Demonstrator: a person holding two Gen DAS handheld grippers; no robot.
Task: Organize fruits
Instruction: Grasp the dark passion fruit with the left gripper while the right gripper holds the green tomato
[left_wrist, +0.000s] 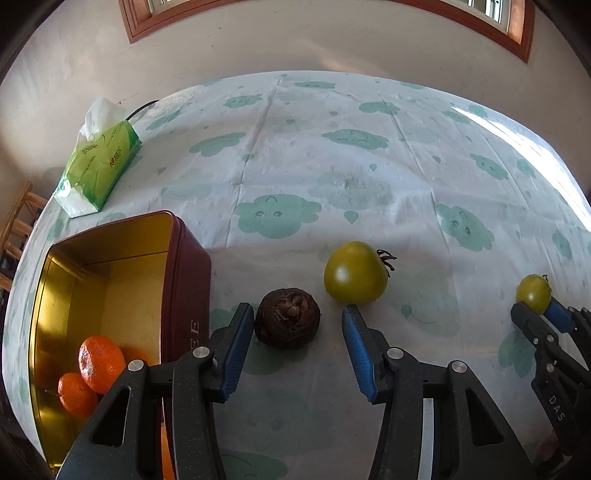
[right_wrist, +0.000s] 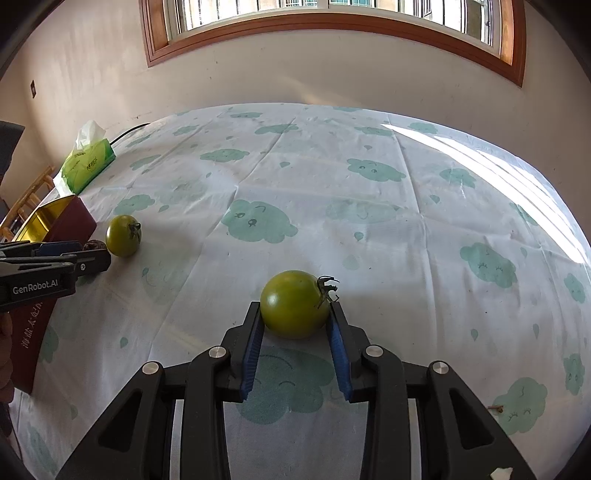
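White "GenRobot.AI" on left gripper (right_wrist: 94, 260)

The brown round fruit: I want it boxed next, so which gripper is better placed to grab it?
Left. The left gripper is open with the brown round fruit between its fingertips, beside the red tin. The right gripper already brackets a green tomato.

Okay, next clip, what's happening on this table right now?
A person with a gripper in each hand is sorting fruit into a red tin with a gold inside, where two oranges already lie. The left gripper is open around a dark brown round fruit on the tablecloth; its fingers do not appear to press it. The right gripper has its fingers against a green tomato, seemingly gripping it. A second green tomato waits on the cloth. A tissue pack sits behind the tin.
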